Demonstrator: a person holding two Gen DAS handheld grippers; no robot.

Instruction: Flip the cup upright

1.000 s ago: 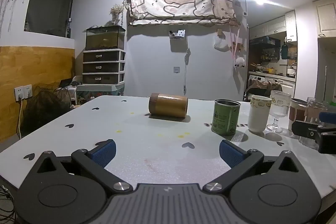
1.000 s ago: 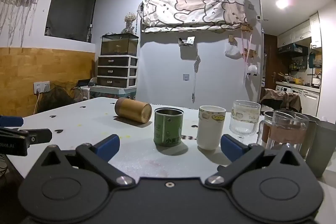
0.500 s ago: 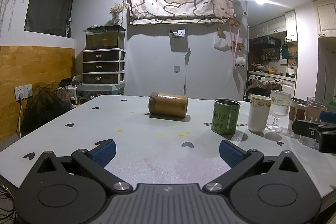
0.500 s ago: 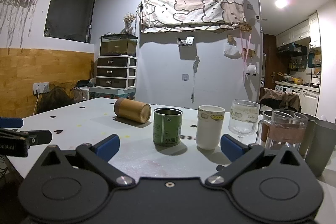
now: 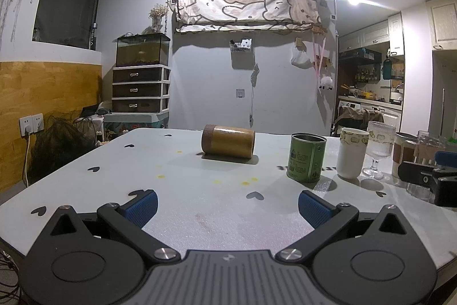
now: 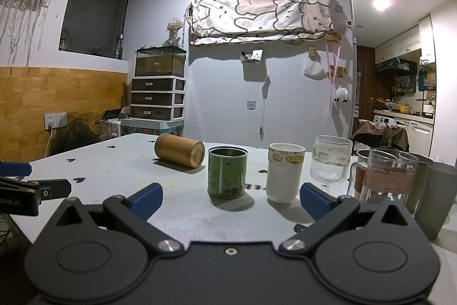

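Note:
A brown bamboo cup (image 5: 227, 143) lies on its side on the white table (image 5: 200, 190), far ahead of my left gripper (image 5: 227, 206). It also shows in the right wrist view (image 6: 179, 150), left of centre with its flat end toward me. My left gripper is open and empty, low over the table's near edge. My right gripper (image 6: 230, 200) is open and empty, facing the row of upright cups. The right gripper shows at the right edge of the left wrist view (image 5: 428, 176); the left gripper shows at the left edge of the right wrist view (image 6: 25, 190).
A green tin (image 6: 227, 172), a white cup (image 6: 284, 172), a ribbed glass (image 6: 331, 162), a glass mug (image 6: 385, 176) and grey tumblers (image 6: 437, 196) stand upright in a row at the right. A drawer unit with a fish tank (image 5: 140, 82) stands beyond the table.
Both grippers stay open and nearly still. The right wrist view has shifted very slightly; the cup has not moved.

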